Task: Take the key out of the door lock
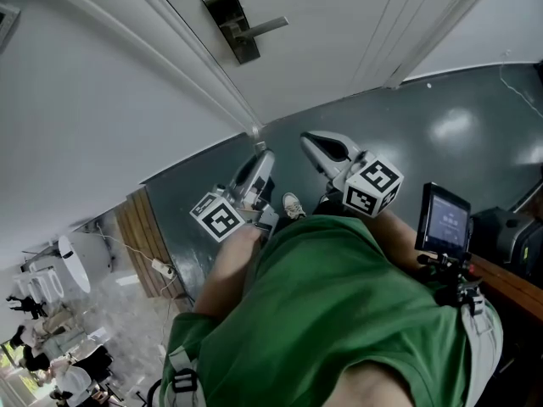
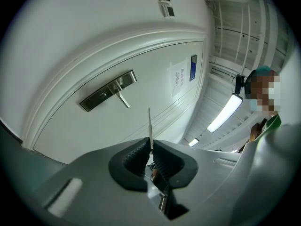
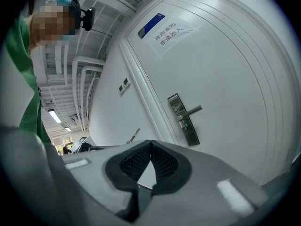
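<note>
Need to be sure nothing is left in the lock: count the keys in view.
1. A thin silver metal key stands pinched edge-on in the left gripper, clear of the dark metal lock plate on the white door. None shows at the lock.

Paper notice [image 3: 168, 33] beside small blue sign [image 3: 151, 25]

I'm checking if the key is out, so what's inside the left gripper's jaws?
A thin key sticks out, pinched in the left gripper. Its other end is mostly covered by the pads.
</note>
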A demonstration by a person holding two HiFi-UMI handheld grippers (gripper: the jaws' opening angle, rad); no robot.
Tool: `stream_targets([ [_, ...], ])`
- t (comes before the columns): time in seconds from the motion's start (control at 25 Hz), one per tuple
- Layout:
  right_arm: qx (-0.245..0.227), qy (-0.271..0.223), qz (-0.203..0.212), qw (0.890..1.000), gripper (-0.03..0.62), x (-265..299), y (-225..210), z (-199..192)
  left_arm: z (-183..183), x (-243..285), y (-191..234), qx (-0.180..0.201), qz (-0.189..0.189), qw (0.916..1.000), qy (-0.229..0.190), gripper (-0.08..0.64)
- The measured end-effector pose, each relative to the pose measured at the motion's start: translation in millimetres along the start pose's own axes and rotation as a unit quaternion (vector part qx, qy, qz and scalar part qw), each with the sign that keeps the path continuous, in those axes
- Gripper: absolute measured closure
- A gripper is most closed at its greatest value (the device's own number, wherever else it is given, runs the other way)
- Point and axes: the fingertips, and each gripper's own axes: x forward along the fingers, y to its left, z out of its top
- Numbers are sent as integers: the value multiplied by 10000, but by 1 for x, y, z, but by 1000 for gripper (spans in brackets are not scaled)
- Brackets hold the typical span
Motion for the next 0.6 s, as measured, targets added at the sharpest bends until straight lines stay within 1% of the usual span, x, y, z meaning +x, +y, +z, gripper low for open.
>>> stream_targets([
  [0.32,-4,16,-78,10000,589,-1,-3,-1,-1,4,1,-62,-27,10000,73,532],
  [0.6,-58,-1,-92,9999,589,-5,-4,-3,-5,5,1,-48,-43,10000,55,532],
])
